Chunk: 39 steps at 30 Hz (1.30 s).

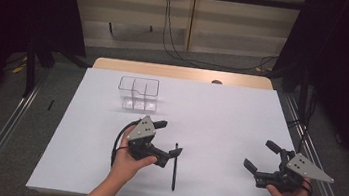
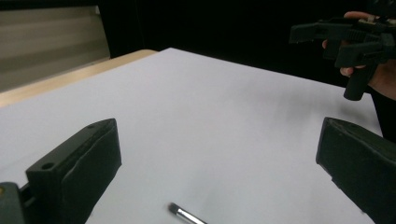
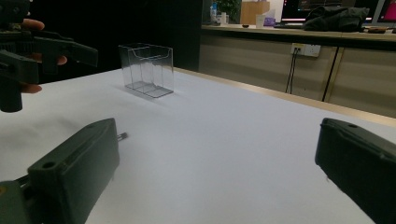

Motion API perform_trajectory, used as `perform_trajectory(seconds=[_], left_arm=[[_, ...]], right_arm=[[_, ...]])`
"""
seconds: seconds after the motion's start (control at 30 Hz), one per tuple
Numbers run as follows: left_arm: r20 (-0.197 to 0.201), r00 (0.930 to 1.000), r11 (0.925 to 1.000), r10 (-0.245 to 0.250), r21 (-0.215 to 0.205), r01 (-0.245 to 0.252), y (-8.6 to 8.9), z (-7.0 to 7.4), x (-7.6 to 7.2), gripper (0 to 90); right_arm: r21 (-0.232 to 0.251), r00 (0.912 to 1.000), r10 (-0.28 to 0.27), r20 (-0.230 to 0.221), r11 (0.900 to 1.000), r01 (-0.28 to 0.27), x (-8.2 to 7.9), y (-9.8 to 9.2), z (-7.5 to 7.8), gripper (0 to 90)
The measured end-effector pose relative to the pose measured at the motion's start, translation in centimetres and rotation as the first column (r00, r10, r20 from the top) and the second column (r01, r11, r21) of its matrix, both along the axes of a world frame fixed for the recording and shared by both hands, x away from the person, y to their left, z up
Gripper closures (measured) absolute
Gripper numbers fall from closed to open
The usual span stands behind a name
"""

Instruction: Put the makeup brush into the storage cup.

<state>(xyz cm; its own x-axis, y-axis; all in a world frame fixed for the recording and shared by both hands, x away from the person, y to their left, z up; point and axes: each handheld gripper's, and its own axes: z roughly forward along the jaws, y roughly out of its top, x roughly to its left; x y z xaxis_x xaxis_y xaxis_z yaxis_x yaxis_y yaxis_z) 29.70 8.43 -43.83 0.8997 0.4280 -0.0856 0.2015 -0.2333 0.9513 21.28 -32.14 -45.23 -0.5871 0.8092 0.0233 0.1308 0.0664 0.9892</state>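
A black pen lies on the white table cover, running from near to far. My left gripper is open just left of the pen's far end, with nothing between its jaws. In the left gripper view the pen's tip lies low between the spread jaws of my left gripper. My right gripper is open at the near right, well apart from the pen. In the right gripper view, my right gripper has wide jaws, and the pen's end peeks past the left one.
A clear plastic organiser with compartments stands at the back left of the cover, also seen as the clear box. The wooden table edge lies beyond it. Metal rails flank the table on the floor.
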Motion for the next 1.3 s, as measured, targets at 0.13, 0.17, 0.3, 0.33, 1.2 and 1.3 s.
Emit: perform_trajectory(seconds=[0.13,0.17,0.3,0.33,1.2,1.3], left_arm=[[-0.023,0.9997,0.9996,0.0,0.027,0.001,-0.1,0.0,0.2,0.0],[-0.032,0.9995,0.9996,0.0,0.029,0.001,-0.1,0.0,0.2,0.0],[-0.072,0.9974,0.9978,0.008,0.066,-0.003,-0.4,-0.1,0.4,0.0],[-0.081,0.9966,0.997,0.015,0.076,-0.009,-0.5,-0.1,0.4,0.0],[-0.283,0.9559,0.945,0.079,0.326,0.019,-2.8,-0.5,1.0,0.0],[-0.293,0.9521,0.941,0.087,0.338,0.018,-3.1,-0.5,1.1,0.0]], right_arm=[[-0.001,1.0,0.0,0.0,1.0,0.0,0.0,0.0,0.0,0.0],[-0.002,1.0,0.0,0.0,1.0,0.0,0.0,0.0,0.0,0.0],[-0.003,1.0,0.0,-0.002,1.0,0.0,0.0,0.1,0.0,0.0],[-0.004,1.0,0.0,-0.002,1.0,0.0,0.0,0.1,0.0,0.0],[-0.008,1.0,0.0,-0.009,1.0,0.0,0.0,0.0,-0.1,0.0],[-0.009,1.0,0.001,-0.008,1.0,-0.001,0.1,0.0,-0.1,0.0]])
